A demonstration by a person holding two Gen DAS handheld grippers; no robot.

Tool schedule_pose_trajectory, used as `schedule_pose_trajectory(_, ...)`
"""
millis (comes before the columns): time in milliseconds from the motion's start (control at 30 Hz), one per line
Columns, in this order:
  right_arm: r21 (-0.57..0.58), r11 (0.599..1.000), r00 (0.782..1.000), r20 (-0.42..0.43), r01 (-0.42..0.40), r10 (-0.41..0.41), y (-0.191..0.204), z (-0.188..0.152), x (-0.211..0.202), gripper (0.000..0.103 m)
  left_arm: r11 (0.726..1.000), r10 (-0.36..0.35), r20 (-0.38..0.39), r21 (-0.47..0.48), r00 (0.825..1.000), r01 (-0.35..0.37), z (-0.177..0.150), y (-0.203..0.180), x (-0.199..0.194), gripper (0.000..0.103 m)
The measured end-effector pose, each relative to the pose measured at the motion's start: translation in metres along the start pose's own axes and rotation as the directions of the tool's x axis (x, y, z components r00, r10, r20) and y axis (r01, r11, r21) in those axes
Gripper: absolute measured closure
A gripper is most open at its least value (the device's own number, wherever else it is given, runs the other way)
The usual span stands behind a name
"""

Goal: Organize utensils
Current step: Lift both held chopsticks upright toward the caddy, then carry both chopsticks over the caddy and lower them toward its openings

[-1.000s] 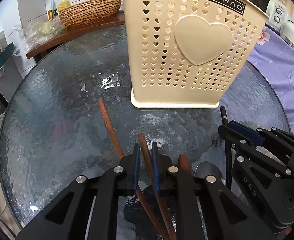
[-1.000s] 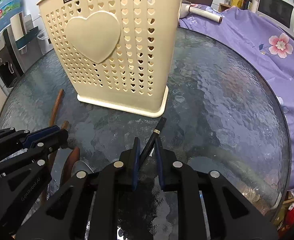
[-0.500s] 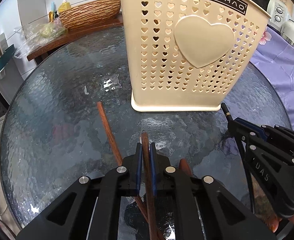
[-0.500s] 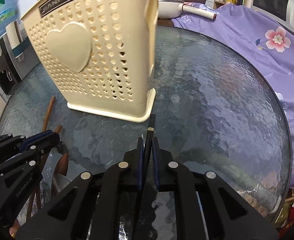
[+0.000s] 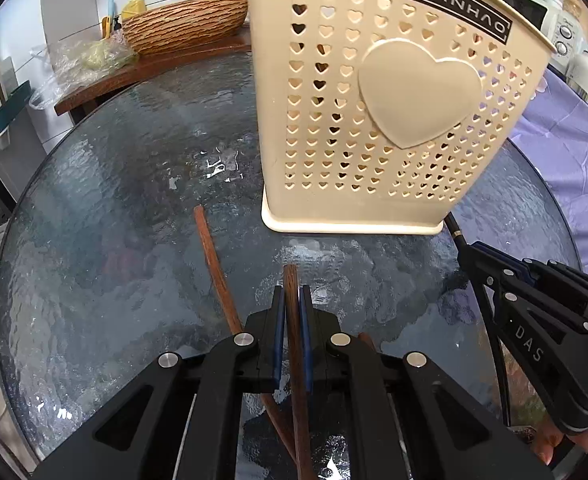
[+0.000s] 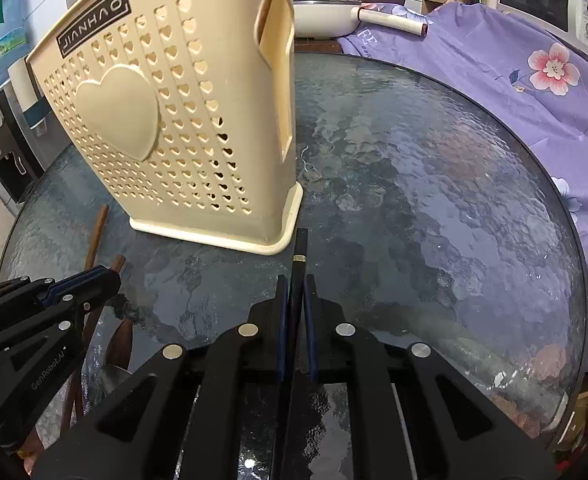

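Nearest, our left gripper [image 5: 292, 300] clamps a brown wooden chopstick [image 5: 291, 280]; a second wooden chopstick [image 5: 213, 256] lies on the glass table [image 5: 113, 200] just to its left. Our right gripper [image 6: 294, 292] pinches a black chopstick [image 6: 298, 248]. Farther off stands the cream perforated utensil holder [image 5: 374, 120], upright.

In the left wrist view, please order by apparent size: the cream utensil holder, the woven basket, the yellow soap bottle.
1. Cream utensil holder, though it is nearest.
2. Woven basket.
3. Yellow soap bottle.
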State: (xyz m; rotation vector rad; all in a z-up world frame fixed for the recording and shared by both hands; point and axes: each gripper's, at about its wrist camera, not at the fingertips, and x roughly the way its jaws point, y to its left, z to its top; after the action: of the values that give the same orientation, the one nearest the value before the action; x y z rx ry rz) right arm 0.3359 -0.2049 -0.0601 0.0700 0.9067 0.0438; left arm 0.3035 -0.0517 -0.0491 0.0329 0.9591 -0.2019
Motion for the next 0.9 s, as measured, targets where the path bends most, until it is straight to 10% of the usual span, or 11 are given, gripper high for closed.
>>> schedule_pose_trajectory(400, 0.075, 0.992, 0.994, 0.063, -0.099, 0.094, -0.019, 0.007, -0.017, 0.095, 0.998, -0.036, 0.067, -0.044, 0.997, 0.039, 0.011, 0.017, -0.022, 0.096)
schedule_pose_trajectory(900, 0.105, 0.933, 0.920, 0.234, -0.344, 0.313, -0.045, 0.023, -0.083, 0.095, 0.983, -0.124, 0.200, -0.110, 0.972, 0.148, 0.024, 0.043, -0.084, 0.096)
